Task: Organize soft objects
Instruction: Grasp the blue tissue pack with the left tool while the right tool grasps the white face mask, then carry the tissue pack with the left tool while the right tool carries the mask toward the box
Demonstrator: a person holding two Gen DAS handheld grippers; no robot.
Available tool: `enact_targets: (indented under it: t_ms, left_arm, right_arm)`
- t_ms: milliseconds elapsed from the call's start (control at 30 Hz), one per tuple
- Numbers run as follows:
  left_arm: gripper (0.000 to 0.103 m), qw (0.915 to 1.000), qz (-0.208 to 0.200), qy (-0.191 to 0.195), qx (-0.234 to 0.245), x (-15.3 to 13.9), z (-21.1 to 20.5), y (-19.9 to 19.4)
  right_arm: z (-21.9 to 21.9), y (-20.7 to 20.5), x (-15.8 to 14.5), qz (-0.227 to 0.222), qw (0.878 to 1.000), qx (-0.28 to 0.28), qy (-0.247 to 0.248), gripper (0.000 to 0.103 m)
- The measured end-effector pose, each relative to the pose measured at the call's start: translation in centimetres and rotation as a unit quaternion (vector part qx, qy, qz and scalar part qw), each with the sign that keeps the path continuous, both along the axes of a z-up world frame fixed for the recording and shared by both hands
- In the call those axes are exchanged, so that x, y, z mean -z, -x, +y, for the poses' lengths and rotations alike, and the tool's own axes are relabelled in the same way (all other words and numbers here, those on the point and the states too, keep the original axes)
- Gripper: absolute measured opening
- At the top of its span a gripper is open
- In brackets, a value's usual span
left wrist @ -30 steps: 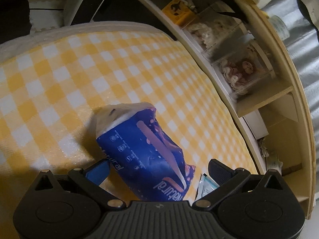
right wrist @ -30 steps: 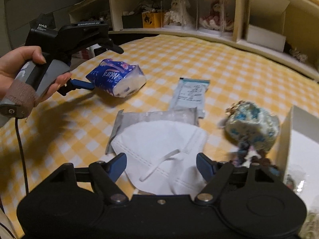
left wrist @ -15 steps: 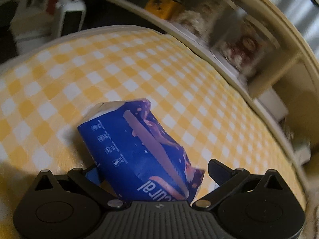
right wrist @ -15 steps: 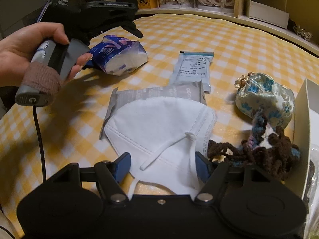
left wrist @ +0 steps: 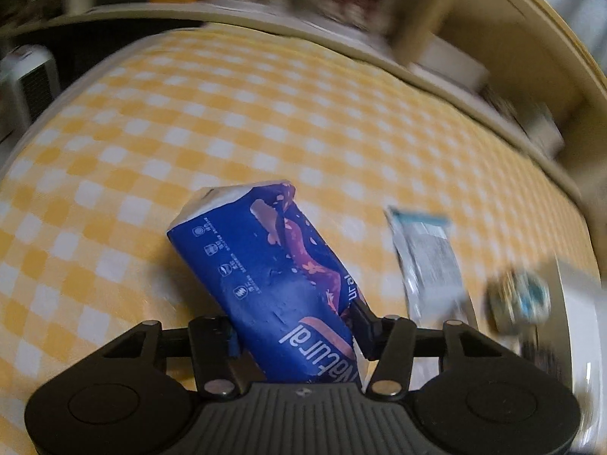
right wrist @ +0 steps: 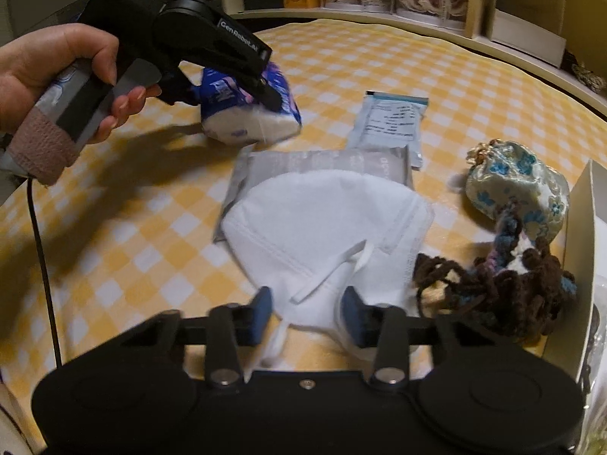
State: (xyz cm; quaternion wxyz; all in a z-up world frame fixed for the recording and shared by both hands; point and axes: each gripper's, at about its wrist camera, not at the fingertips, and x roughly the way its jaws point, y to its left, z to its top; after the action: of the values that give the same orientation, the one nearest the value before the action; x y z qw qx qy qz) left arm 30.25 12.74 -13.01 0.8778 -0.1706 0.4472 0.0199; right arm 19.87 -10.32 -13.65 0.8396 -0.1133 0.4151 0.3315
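My left gripper (left wrist: 294,331) is shut on a blue tissue pack (left wrist: 273,284) and holds it above the yellow checked cloth. The right wrist view shows the pack (right wrist: 250,113) lifted in that gripper (right wrist: 231,87). My right gripper (right wrist: 307,314) has its jaws partly closed around the near edge and strap of a white face mask (right wrist: 326,223) that lies flat on the cloth. A floral pouch (right wrist: 519,189) and a dark brown yarn bundle (right wrist: 500,288) lie to the right of the mask.
A grey foil packet (right wrist: 322,163) lies under the mask and a pale blue sachet (right wrist: 390,121) beyond it. A white box (right wrist: 580,220) stands at the right edge. Wooden shelves (right wrist: 379,0) with clear boxes curve round the back.
My left gripper closed on the tissue pack, lifted it and swung right. My right gripper moved forward over the mask's edge and its jaws narrowed.
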Motion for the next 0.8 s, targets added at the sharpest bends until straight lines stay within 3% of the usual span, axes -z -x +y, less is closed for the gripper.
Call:
enact_targets:
  t_ms: [200, 300, 333, 367, 467, 600, 667, 800]
  left_arm:
    - [0.053, 0.9891, 0.027, -0.049, 0.136, -0.5, -2.3, 1.9]
    - [0.055, 0.9816, 0.039, -0.063, 0.176, -0.8, -2.8, 3.3]
    - [0.055, 0.9802, 0.041, -0.067, 0.182, -0.8, -2.9, 3.7]
    - [0.061, 0.9799, 0.042, -0.071, 0.182, -0.9, -2.9, 4.0]
    - [0.094, 0.9839, 0.039, -0.08, 0.155, -1.3, -2.2, 4.7]
    - [0.097, 0.9897, 0.021, -0.089, 0.11, -2.1, -1.9, 5.8]
    - [0.098, 0.9901, 0.02, -0.096, 0.1, -2.5, -2.1, 6.0]
    - [0.1, 0.9904, 0.02, -0.116, 0.072, -2.1, -2.9, 5.8]
  right_arm:
    - [-0.4, 0.9, -0.2, 0.013, 1.0, -0.009, -0.005, 0.008]
    - [-0.7, 1.4, -0.4, 0.025, 1.0, -0.009, -0.01, 0.006]
    - [-0.8, 1.7, -0.5, 0.028, 1.0, -0.01, -0.01, 0.005]
    - [-0.8, 1.9, -0.6, 0.033, 0.999, -0.01, -0.014, 0.005]
    - [-1.2, 2.5, -1.2, 0.058, 0.998, -0.003, -0.036, 0.004]
    - [-1.9, 3.4, -2.7, 0.071, 0.995, 0.004, -0.064, 0.005]
    - [-2.3, 3.8, -3.3, 0.071, 0.994, 0.015, -0.077, 0.008]
    - [-3.0, 4.0, -4.4, 0.053, 0.995, 0.037, -0.079, 0.049]
